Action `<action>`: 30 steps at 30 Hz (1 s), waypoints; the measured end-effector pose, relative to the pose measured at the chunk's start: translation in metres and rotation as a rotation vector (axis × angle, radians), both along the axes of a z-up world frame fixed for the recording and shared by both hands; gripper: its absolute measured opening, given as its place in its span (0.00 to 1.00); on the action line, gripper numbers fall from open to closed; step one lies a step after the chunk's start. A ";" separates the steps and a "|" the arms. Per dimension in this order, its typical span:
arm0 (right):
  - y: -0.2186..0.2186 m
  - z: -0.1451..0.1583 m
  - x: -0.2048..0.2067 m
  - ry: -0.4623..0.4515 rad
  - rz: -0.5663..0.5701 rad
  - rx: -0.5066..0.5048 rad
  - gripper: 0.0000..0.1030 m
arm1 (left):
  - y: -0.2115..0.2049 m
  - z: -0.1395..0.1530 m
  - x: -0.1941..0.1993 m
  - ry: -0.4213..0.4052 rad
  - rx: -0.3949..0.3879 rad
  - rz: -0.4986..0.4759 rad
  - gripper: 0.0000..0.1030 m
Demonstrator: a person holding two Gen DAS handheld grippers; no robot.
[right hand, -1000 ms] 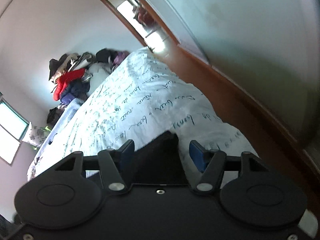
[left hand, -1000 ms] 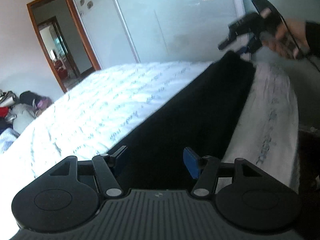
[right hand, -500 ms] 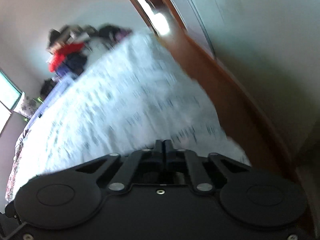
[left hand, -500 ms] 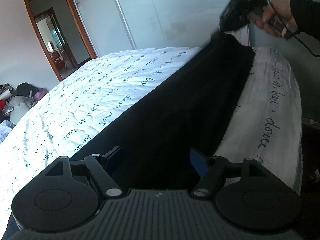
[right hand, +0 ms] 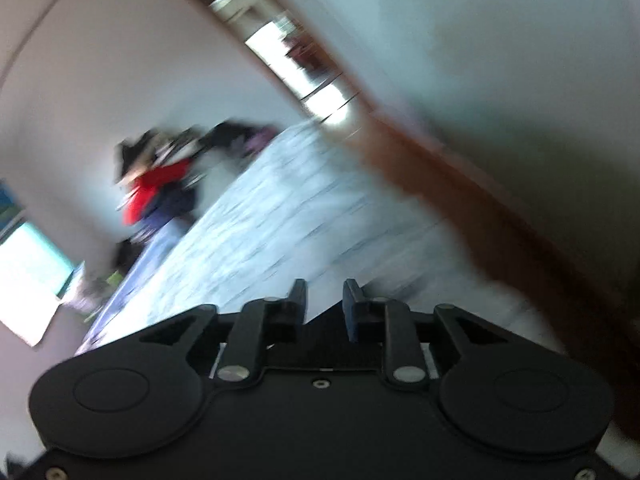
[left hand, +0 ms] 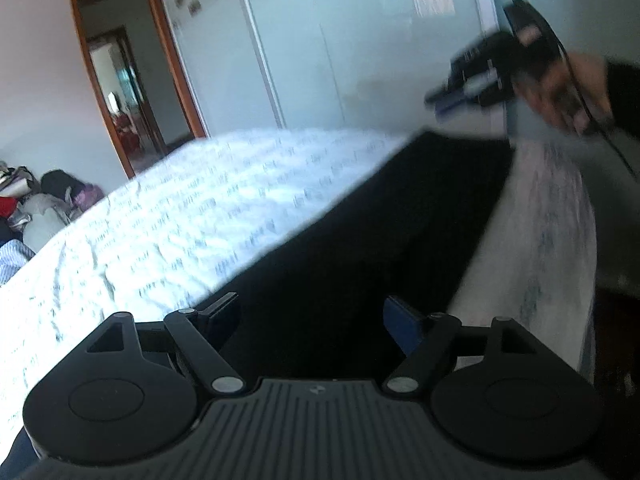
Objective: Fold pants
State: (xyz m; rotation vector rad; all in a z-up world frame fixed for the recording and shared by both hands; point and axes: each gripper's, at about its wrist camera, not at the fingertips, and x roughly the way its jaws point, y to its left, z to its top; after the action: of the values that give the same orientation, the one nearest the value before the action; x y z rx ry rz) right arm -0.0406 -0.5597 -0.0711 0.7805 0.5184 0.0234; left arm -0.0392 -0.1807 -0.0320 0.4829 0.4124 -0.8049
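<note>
Black pants (left hand: pixel 360 240) are lying along the bed (left hand: pixel 180 232) edge, beside a wardrobe (left hand: pixel 340 48). The left gripper (left hand: pixel 310 312) is hovering wide apart over them; the right gripper (right hand: pixel 325 300) is standing slightly apart.

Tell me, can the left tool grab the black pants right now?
Probably yes. The left tool is open, and the black pants lie on the bed right between its fingers, with nothing in between.

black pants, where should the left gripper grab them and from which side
Probably the near end of the black pants, coming in low from the bed's near edge. They lie flat in a long strip, and the left gripper already has open jaws straddling that end.
</note>
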 end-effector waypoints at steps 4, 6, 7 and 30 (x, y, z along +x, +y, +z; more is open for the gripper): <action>0.053 -0.012 0.009 0.013 0.117 -0.051 0.41 | -0.014 -0.019 0.008 0.069 0.023 -0.001 0.80; 0.066 -0.033 0.016 0.093 0.160 -0.073 0.35 | -0.017 -0.034 0.010 0.108 0.042 0.018 0.79; 0.070 -0.040 0.016 0.116 0.152 -0.131 0.27 | -0.014 -0.033 0.010 0.115 0.020 0.028 0.80; 0.165 -0.038 0.009 0.130 0.236 -0.381 0.64 | 0.071 -0.011 0.029 0.336 -0.101 0.370 0.85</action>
State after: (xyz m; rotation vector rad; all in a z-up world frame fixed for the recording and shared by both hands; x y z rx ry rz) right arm -0.0317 -0.3944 -0.1092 0.3472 0.7121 0.0902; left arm -0.0097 -0.1096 -0.0435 0.1656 0.7443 -0.5419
